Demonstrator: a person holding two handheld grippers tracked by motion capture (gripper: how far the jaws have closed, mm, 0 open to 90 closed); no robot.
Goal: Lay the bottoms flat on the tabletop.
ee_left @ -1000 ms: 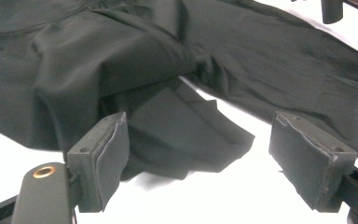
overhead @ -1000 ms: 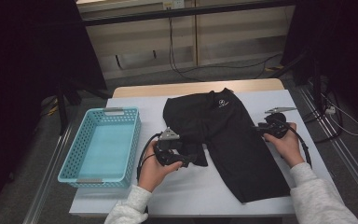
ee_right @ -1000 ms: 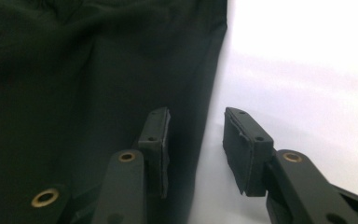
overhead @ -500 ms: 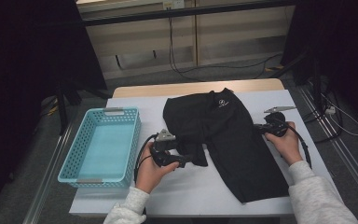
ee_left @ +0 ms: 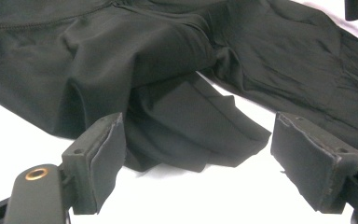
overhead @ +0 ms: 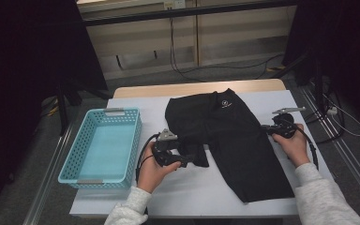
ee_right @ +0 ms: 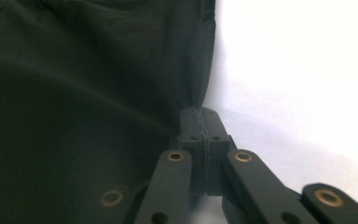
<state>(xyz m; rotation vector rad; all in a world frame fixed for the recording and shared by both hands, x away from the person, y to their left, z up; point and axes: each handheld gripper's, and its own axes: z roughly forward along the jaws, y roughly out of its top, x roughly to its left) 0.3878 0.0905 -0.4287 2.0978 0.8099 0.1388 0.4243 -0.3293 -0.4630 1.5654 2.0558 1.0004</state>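
Shorts (overhead: 229, 140) lie flat on the white desk (overhead: 192, 197), waistband away from me, to the right of the basket (overhead: 104, 143). They are thin, soft and limp: light to lift, but I judge they will sag and fold wherever I don't hold them, and the smooth fabric could slip out of a shallow pinch. Hems and seams are the places to take hold, since the cloth is doubled there and gives the pads something to bite.

My right gripper (overhead: 267, 128) has its jaws together on the right edge of the shorts. My left gripper (overhead: 187, 161) has its jaws apart, with the short leg's loose flap (ee_left: 200, 135) lying between them, not yet pinched.

The high view gives me the whole garment, its logo (overhead: 225, 104) and how far apart my two hands are, but it cannot tell me how much cloth each pad has. The right gripper view shows the pads shut right at the seam edge (ee_right: 200, 105), a narrow bite. The left gripper view shows the flap rumpled and lifted off the desk, easy to slide a pad (ee_left: 105, 161) beneath.
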